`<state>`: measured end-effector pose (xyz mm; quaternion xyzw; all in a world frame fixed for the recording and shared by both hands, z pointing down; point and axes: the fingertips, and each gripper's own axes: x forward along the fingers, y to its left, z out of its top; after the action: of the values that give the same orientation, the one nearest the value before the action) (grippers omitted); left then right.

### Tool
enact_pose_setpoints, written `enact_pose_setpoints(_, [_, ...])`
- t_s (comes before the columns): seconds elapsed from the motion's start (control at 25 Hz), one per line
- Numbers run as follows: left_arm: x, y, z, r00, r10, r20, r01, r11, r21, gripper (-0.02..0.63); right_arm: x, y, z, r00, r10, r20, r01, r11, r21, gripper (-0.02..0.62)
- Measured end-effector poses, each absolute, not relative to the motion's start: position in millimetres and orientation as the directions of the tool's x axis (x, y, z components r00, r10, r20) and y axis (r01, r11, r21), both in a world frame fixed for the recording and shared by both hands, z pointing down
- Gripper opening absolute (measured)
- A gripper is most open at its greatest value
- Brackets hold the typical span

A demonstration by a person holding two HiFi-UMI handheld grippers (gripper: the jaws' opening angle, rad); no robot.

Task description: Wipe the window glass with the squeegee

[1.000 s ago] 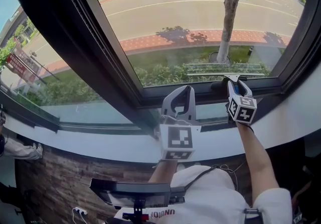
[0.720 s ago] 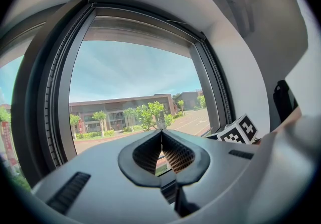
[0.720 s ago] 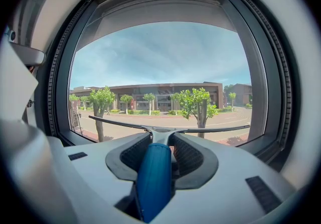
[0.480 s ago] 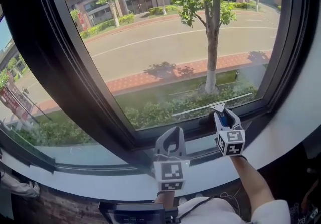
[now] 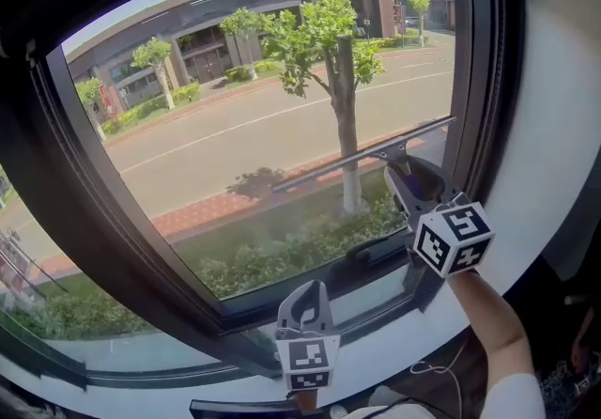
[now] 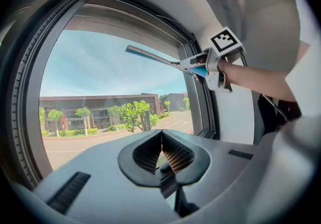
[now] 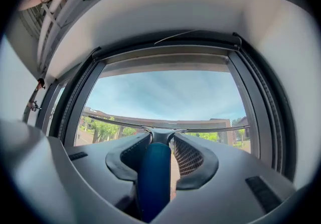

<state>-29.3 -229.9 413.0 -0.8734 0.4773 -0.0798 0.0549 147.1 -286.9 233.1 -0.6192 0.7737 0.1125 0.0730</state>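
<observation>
The squeegee [image 5: 366, 156] has a long thin blade lying tilted across the right half of the window glass [image 5: 216, 135], with its right end higher. My right gripper [image 5: 402, 173] is shut on its blue handle [image 7: 153, 178], and the blade [image 7: 165, 128] spans the pane just beyond the jaws. In the left gripper view the squeegee [image 6: 150, 56] and the right gripper [image 6: 200, 65] show high at the right. My left gripper [image 5: 305, 306] hangs low by the bottom frame, jaws shut with nothing between them, tips [image 6: 160, 137] touching.
A dark window frame [image 5: 479, 79] bounds the pane at right, with a thick mullion [image 5: 84, 182] at left. The white sill [image 5: 404, 337] runs below. Outside are a tree, a road and buildings. A white wall [image 5: 554, 126] curves at right.
My right gripper has lifted the squeegee from the bottom edge of the pane to mid height, and the blade now slants. The left gripper stays low near the sill.
</observation>
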Motion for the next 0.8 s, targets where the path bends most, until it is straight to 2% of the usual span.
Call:
enact_pose_setpoints(0.2, [7.8, -227.7, 379.6, 0.538, -0.843, 0.007, -0.826, -0.529, -0.197, 0.003, 187.8, -292.7, 122.1, -0.194, -0.899, -0.393, -0.974, 0.130, 0.184, 0.150])
enact_pose_setpoints(0.44, [71.3, -223.9, 346.9, 0.516, -0.856, -0.030, -0.840, -0.499, -0.212, 0.003, 227.1, -300.2, 17.4, -0.231, -0.846, -0.481, -0.967, 0.146, 0.208, 0.150])
enact_pose_setpoints(0.8, [98.4, -225.5, 323.5, 0.473, -0.880, -0.049, -0.861, -0.450, -0.239, 0.003, 247.9, -328.3, -49.9, -0.229, -0.811, -0.539, -0.972, 0.159, 0.173, 0.150])
